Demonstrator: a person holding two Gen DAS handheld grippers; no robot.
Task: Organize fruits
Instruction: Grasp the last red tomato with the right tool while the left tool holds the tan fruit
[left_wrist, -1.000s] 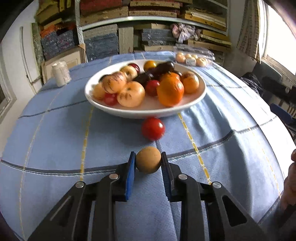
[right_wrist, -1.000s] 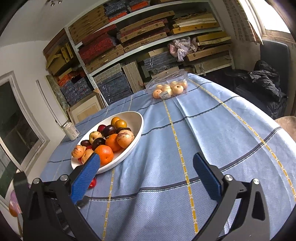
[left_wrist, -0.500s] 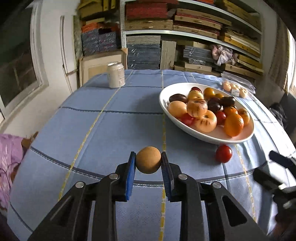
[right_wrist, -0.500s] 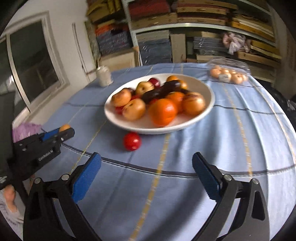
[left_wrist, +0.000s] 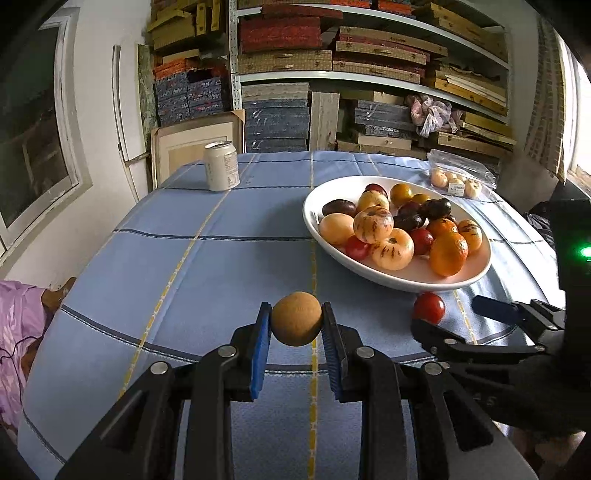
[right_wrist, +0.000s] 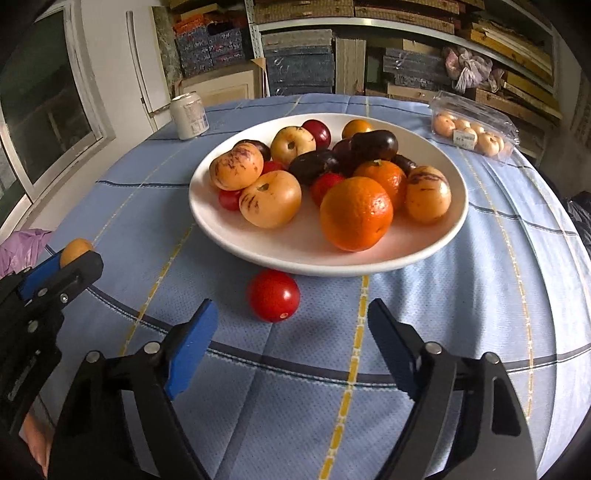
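**Red Tomato Waits for the Right Gripper**

The left gripper (left_wrist: 295, 325) is squeezed tight on a small tan fruit (left_wrist: 296, 318). It holds the fruit up above the blue tablecloth (left_wrist: 221, 258). In the right wrist view, this same gripper and its fruit show at about 9 o'clock.

The right gripper (right_wrist: 288, 325) has nothing in it. Its blue pads (right_wrist: 190, 341) are wide apart and are closing. A red tomato (right_wrist: 273, 295) lies on the cloth just past the fingertips, at about 12 o'clock from the gripper. The pads do not touch it yet.

I think the step now is picking up this stray tomato. Next, the right gripper likely needs to go forward and down until the tomato sits between the pads, then squeeze gently. The tomato is round, so it may roll away if one pad bumps it first.

Just behind the tomato is the white bowl (right_wrist: 436, 236), full of oranges, plums and other fruit. Both loose fruits probably belong there.

Farther back, at 11 o'clock, stands a can (right_wrist: 189, 116). At 1 o'clock lies a clear pack of small fruit (right_wrist: 474, 127).
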